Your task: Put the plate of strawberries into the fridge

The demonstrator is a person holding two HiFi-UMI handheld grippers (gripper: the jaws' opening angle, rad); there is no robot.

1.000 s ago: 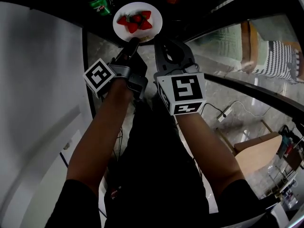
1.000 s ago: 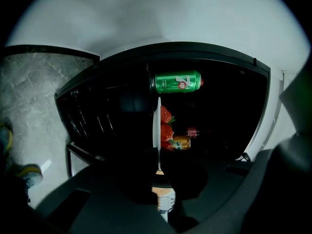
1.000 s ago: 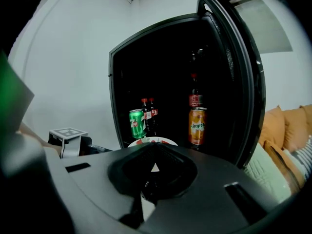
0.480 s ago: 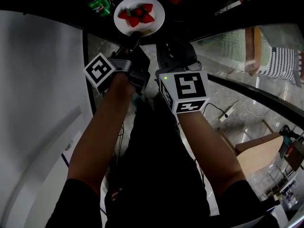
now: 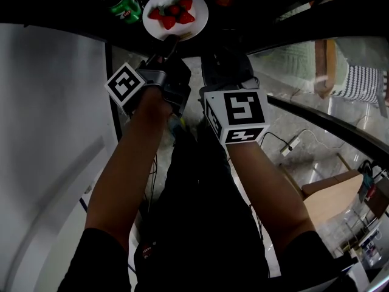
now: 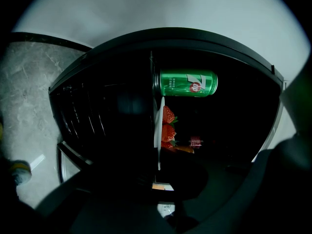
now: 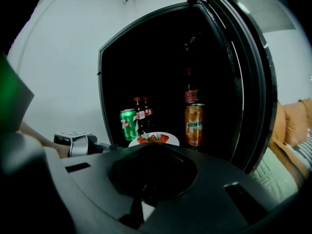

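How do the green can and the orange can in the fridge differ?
In the right gripper view, the green can stands left of the plate, beside two red-capped dark bottles. The orange can stands right of the plate, in front of a red-labelled bottle. Colours differ: green versus orange. Both stand upright.

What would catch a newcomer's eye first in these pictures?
The round white plate of red strawberries stands out, pinched at its near rim by the left gripper against the dark interior of the open fridge. Inside stand a green soda can to the plate's left and an orange soda can to its right.
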